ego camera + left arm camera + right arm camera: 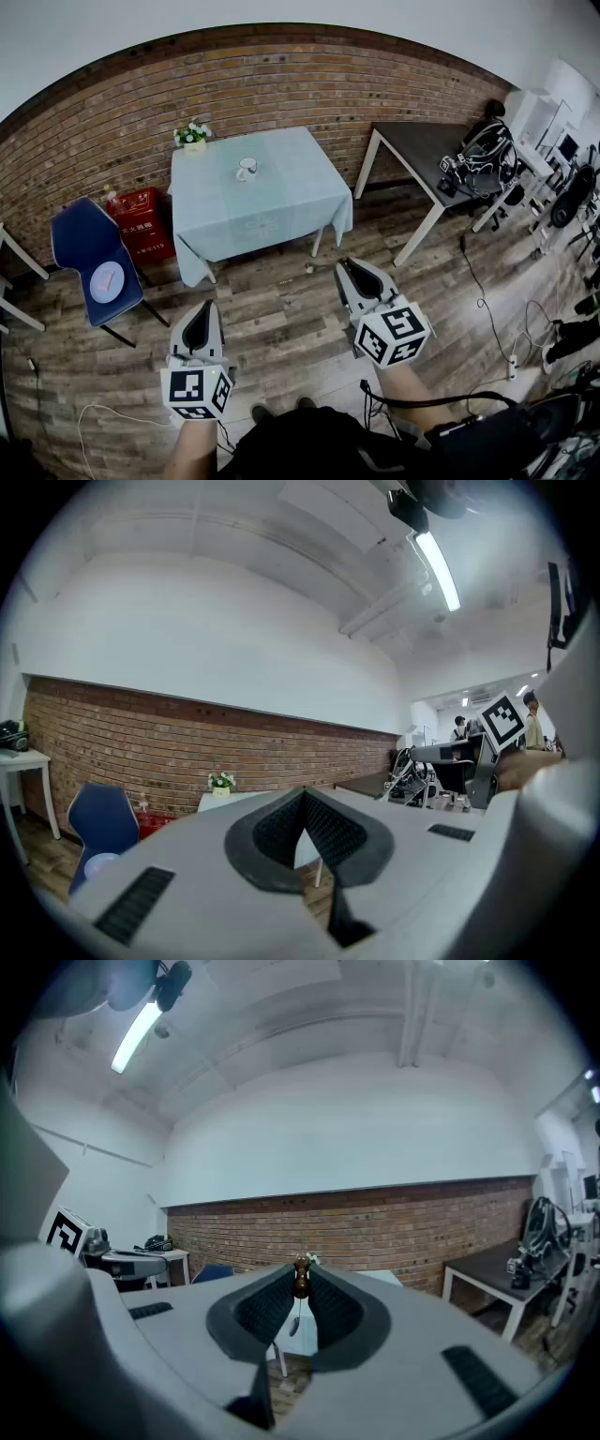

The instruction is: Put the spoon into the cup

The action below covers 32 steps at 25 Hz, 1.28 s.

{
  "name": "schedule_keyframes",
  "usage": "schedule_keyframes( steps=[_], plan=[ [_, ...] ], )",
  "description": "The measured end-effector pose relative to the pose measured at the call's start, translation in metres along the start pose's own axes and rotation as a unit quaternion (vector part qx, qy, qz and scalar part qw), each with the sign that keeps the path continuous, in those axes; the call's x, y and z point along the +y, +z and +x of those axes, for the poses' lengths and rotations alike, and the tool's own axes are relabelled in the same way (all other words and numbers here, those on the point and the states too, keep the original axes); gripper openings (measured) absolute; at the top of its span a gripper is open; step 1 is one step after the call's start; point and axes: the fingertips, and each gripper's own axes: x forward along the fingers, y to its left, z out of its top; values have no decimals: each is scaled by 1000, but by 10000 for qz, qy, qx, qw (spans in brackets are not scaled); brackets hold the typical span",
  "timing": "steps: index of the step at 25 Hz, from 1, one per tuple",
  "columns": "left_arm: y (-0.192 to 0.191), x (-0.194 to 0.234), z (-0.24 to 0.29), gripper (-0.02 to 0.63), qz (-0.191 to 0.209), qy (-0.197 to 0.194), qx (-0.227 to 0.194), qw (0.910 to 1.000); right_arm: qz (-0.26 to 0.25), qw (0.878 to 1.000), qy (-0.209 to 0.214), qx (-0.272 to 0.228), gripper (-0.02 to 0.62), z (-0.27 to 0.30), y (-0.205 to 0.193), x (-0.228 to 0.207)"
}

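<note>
Two grippers are held out over the wooden floor (281, 319), well short of the table (281, 211). The right gripper (301, 1275) has its jaws nearly together, pinching the brown end of the spoon (301, 1287), which hangs down between the pads. The left gripper (304, 795) has its jaws meeting at the tips with nothing between them. The cup (247, 169) stands on the table near the middle of its far edge, with a flower pot (193, 139) at the far left corner.

The spoon (302, 1283) hangs upright, its brown knobbed handle end pinched between the fingers (267, 1307) of the right gripper (301, 1274), thin stem and small bowl dangling below. The white cup (247, 170) stands upright on the pale blue cloth-covered surface (281, 202).
</note>
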Motion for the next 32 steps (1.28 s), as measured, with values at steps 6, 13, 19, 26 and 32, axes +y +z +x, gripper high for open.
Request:
schedule_keyframes(
  steps=[6,13,19,26,32],
  plan=[
    [-7,-2,2,8,-130,-59,92,9999,-22,10000,0,-16,57,-1,0,-2],
    [-1,-6,8,9,-29,-132,33,9999,3,10000,-20,-33,57,0,-1,-2],
    [0,-2,8,8,4,-154,3,9999,49,10000,-44,-51,57,4,-2,1],
    [3,13,5,9,21,-135,-30,9999,327,9994,-45,-110,57,14,2,9],
    [1,33,0,8,14,-262,-43,9996,313,9994,-113,-132,57,26,4,29]
  ],
)
